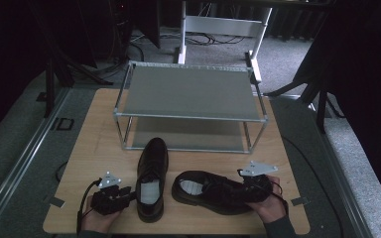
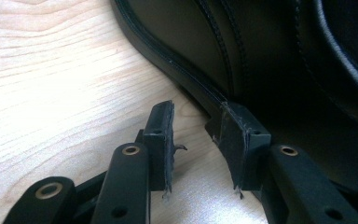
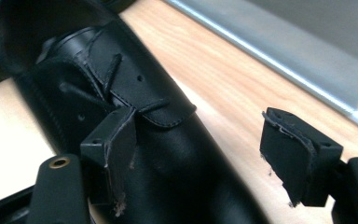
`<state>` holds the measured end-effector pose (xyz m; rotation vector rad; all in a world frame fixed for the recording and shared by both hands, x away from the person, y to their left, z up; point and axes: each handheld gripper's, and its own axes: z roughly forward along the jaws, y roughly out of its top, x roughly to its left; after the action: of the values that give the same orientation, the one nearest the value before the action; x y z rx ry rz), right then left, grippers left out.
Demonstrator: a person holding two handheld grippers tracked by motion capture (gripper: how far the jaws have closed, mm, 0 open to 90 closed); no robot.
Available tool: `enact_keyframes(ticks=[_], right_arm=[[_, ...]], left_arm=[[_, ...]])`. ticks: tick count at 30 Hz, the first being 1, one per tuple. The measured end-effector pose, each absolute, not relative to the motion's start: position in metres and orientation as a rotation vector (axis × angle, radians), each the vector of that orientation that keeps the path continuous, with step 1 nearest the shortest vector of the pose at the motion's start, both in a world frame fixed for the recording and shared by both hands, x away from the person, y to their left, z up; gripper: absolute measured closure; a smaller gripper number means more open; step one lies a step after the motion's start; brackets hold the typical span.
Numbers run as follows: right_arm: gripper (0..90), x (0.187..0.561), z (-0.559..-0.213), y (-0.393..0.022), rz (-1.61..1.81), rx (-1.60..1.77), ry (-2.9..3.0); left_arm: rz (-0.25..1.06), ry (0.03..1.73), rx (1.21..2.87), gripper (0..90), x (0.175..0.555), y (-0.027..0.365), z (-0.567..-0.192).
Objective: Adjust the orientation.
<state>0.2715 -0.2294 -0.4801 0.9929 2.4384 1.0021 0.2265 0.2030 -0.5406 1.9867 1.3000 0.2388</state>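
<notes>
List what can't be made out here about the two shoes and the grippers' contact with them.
- Right gripper, high view: hand and shoe overlap in the dark, so contact is unreadable; the right gripper view shows jaws apart, one pad against the shoe's lace area.
- Left gripper, left gripper view: the upright shoe is cut off by the frame edges; whether the far pad touches its sole is unclear.
- Both shoes' insole print: too small.

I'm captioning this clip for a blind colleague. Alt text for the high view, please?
Two black leather shoes sit on a light wooden table; a gripper flanks each. Behind stands a grey two-tier metal rack.
</notes>
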Motion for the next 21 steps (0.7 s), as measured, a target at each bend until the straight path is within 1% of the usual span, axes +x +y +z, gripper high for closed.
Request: enact_keyframes(ticks=[3,5,7,8,11,14,15,17,21], right_arm=[[28.2,0.282,-0.478,-0.229,0.968,0.999,2.397],[34.4,0.29,-0.476,-0.227,0.938,1.034,2.349],[35.3,0.298,-0.478,-0.224,0.876,1.047,2.316],[37.4,0.301,-0.48,-0.222,0.88,1.057,2.334],[40.8,0.302,-0.485,-0.216,0.841,1.074,2.321],[40.0,0.299,-0.483,-0.218,0.865,1.102,2.301],[38.1,0.297,-0.481,-0.219,0.886,1.115,2.294],[37.2,0.294,-0.476,-0.22,0.953,1.145,2.293],[32.9,0.284,-0.464,-0.21,1.063,1.148,2.295]], left_arm=[[0.239,1.303,1.987,64.5,0.227,0.203,-0.541],[0.238,1.303,1.987,64.5,0.227,0.203,-0.541],[0.238,1.305,1.984,64.5,0.227,0.202,-0.541],[0.237,1.304,1.984,64.5,0.227,0.202,-0.541],[0.234,1.303,1.982,64.4,0.227,0.203,-0.541],[0.234,1.304,1.982,64.4,0.228,0.203,-0.542],[0.236,1.304,1.983,64.4,0.228,0.203,-0.542],[0.237,1.305,1.983,64.4,0.228,0.202,-0.542],[0.238,1.309,1.985,64.4,0.228,0.202,-0.542]])
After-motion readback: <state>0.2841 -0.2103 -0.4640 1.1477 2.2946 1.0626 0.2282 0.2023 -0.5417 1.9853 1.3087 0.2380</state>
